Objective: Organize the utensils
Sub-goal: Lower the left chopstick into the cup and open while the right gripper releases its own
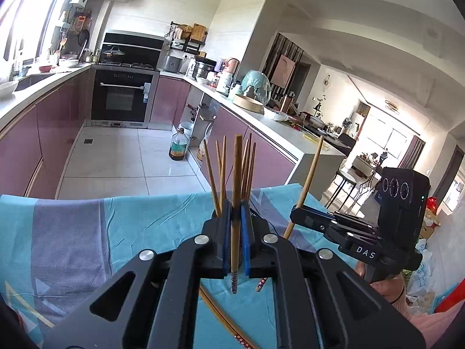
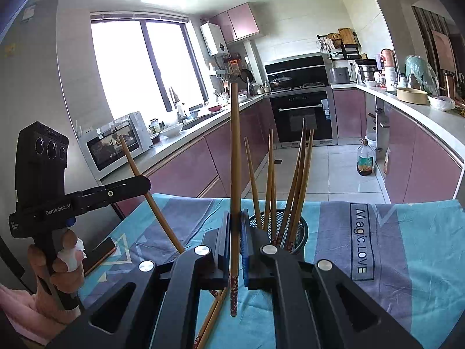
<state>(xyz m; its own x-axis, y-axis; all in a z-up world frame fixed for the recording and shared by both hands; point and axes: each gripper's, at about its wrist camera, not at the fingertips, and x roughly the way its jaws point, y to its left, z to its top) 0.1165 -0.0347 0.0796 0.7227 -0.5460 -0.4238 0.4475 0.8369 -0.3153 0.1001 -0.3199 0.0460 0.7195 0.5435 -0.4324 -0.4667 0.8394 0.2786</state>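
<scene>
My left gripper (image 1: 236, 212) is shut on a bamboo chopstick (image 1: 237, 168) that stands almost upright, patterned end down. Just behind it, several chopsticks (image 1: 221, 168) fan out of a holder that my fingers mostly hide. In the right wrist view, my right gripper (image 2: 236, 221) is shut on another upright chopstick (image 2: 234, 145), just left of the black mesh holder (image 2: 299, 232) with several chopsticks (image 2: 293, 192) in it. Each view shows the other gripper from the side: the right one (image 1: 296, 216) and the left one (image 2: 145, 184), each pinching its tilted chopstick. Loose chopsticks (image 2: 212, 317) lie on the cloth under the grippers.
A blue and grey cloth (image 2: 392, 261) covers the table. A dark flat device (image 2: 98, 254) lies near the table's left edge. Beyond the far edge are the kitchen floor, pink cabinets and an oil bottle (image 2: 365, 160) on the floor. A person's hand (image 2: 58, 264) holds the left gripper's handle.
</scene>
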